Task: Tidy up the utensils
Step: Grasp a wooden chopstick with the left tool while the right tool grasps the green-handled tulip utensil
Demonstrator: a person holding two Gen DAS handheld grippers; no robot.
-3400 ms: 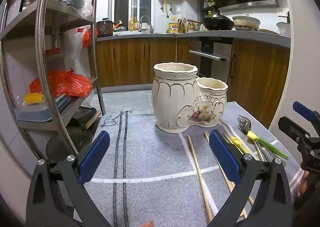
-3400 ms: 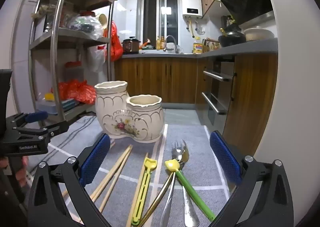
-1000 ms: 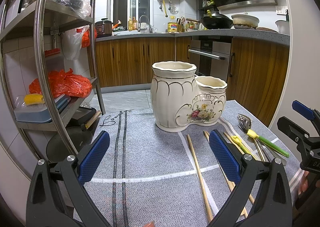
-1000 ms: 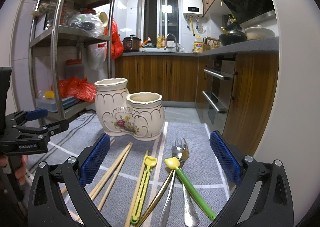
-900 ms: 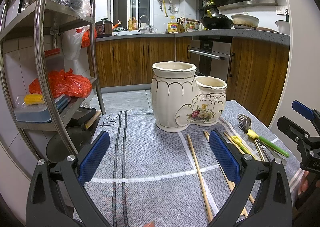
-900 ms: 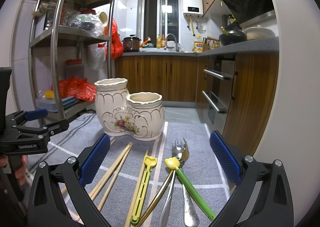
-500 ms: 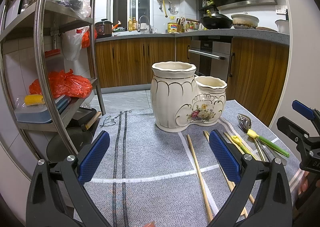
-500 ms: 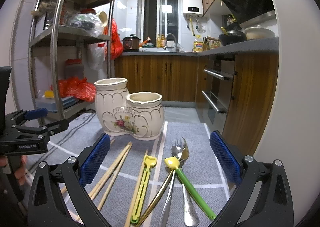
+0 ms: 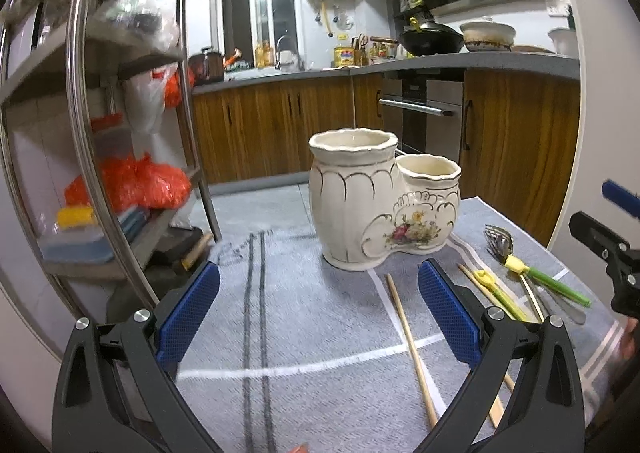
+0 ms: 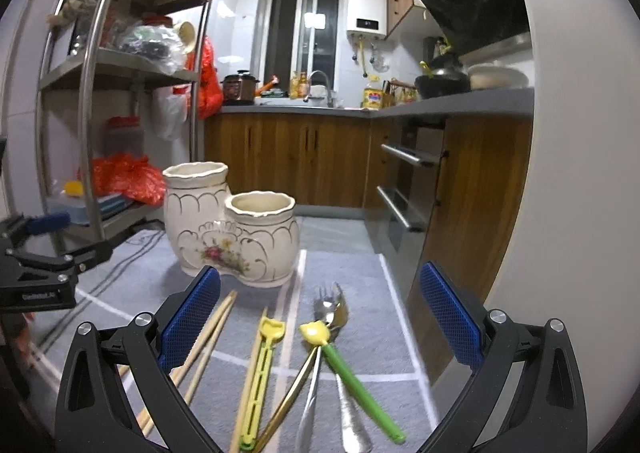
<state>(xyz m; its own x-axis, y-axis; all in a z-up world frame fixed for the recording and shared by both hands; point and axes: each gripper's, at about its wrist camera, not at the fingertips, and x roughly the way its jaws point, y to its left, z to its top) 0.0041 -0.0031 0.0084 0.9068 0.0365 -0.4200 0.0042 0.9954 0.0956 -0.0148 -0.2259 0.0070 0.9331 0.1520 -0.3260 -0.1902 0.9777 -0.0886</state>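
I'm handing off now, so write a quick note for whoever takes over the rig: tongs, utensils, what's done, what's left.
Left tongs: open, empty, above the grey cloth.
Right tongs: open, empty, over the utensil pile.
Ceramic holder: upright on the cloth; nothing sticks out of either cup.
Wooden chopsticks, yellow chopsticks, green-handled utensil, fork and a spoon lie loose in front of it.
Done: nothing.
Left: every utensil into the holder.

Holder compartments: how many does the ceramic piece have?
2: a taller compartment on the left, a shorter one joined at its right; the ceramic holder stands on the grey cloth.
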